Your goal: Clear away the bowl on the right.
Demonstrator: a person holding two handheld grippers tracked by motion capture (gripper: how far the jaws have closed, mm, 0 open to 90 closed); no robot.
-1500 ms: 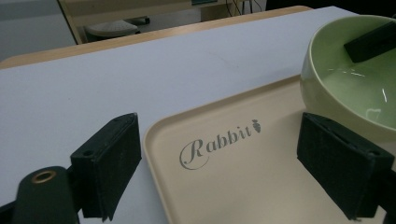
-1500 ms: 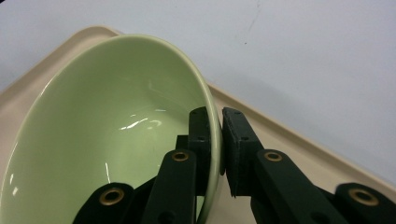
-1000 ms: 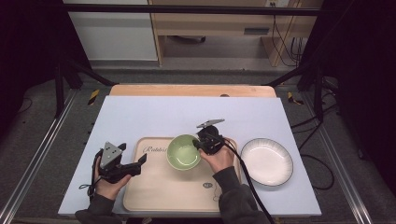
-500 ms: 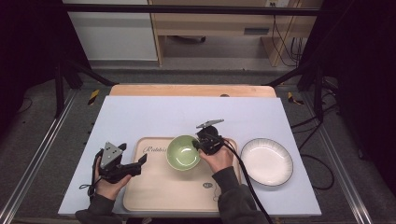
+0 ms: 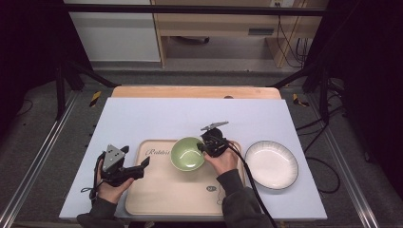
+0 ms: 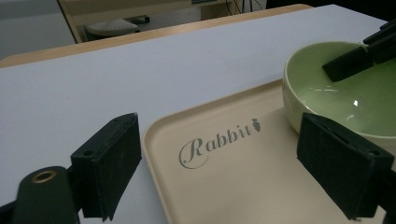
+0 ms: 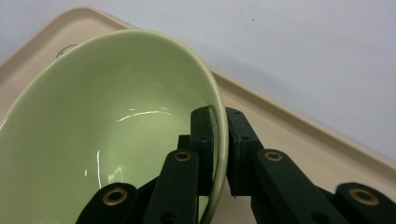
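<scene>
Right now the right gripper (image 5: 205,147) pinches the green bowl (image 5: 187,153) by its right rim, far on the beige tray (image 5: 161,199). Left gripper (image 5: 144,164) gapes empty over the tray's left edge; white plate (image 5: 271,164) sits right, pale tabletop (image 5: 157,116) bare beyond

I record one green bowl (image 5: 187,153), glazed and glossy, empty, standing upright on the far part of a beige tray (image 5: 161,194) lettered "Rabbit". My right gripper (image 7: 218,140) is clamped on its rim, one jaw inside the wall and one outside. The tray lies flat at the near edge of the table, just beside a white plate (image 5: 271,164).
</scene>
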